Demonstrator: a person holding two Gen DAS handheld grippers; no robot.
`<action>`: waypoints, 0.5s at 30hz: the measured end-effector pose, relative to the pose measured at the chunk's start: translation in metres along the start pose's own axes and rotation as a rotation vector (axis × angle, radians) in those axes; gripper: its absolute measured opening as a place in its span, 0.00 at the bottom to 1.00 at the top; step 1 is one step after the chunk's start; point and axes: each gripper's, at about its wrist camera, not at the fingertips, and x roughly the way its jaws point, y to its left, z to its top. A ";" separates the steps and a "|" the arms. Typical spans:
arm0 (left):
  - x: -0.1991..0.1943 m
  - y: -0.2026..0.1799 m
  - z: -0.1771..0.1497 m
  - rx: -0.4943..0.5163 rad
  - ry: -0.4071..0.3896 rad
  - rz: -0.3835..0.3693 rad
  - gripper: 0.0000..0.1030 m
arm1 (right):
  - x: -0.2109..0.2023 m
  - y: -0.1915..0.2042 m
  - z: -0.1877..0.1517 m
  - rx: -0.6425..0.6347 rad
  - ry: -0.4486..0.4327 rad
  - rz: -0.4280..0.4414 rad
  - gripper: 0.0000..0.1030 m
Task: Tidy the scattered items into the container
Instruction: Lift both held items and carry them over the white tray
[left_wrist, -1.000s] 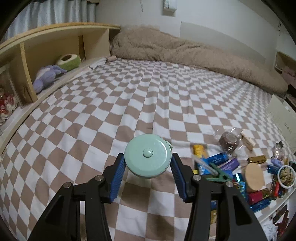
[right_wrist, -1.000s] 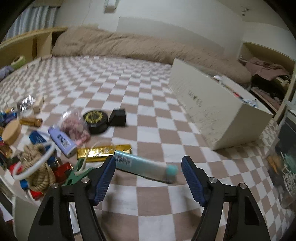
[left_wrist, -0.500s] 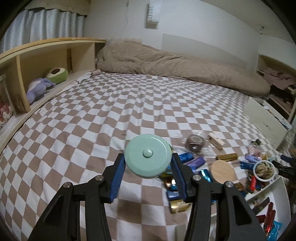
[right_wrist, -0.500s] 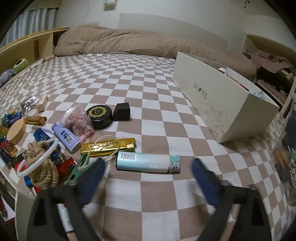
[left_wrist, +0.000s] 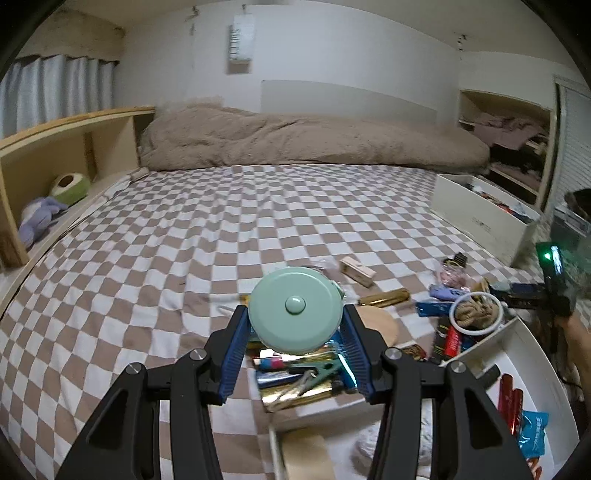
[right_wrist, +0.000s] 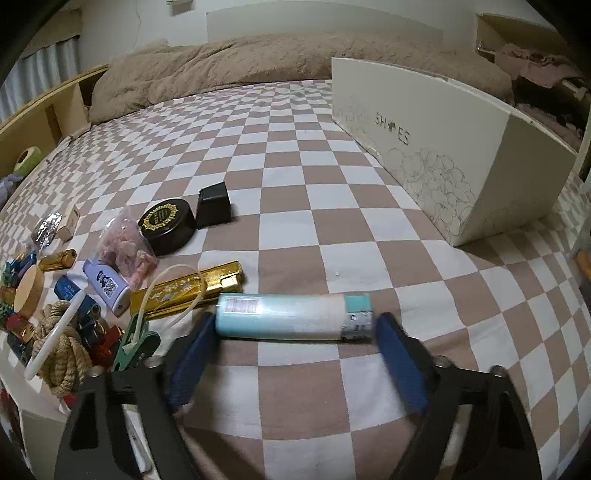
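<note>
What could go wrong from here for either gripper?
The left gripper pinches the round mint case only at its curved rim, so it could slip out on the way to the shoe box. The right gripper has its jaws closing around the large light-blue lighter end to end; that long, smooth body might pivot or squirt sideways toward the gold bar.

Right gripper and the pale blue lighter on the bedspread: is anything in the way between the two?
Nothing visible. The lighter lies crosswise on the checkered bedspread, already between the closing blue fingers of the right gripper. The gold bar sits just beyond the lighter's left end, outside the fingers.
</note>
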 end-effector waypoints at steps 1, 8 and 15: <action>-0.005 -0.001 -0.001 0.005 -0.001 -0.003 0.49 | -0.001 0.002 -0.001 -0.006 -0.001 -0.005 0.80; -0.011 -0.009 -0.009 0.015 0.005 -0.027 0.49 | -0.015 0.003 -0.002 -0.015 -0.053 -0.042 0.80; -0.016 -0.006 -0.019 0.005 0.026 -0.043 0.49 | -0.053 0.003 0.000 0.001 -0.131 -0.017 0.80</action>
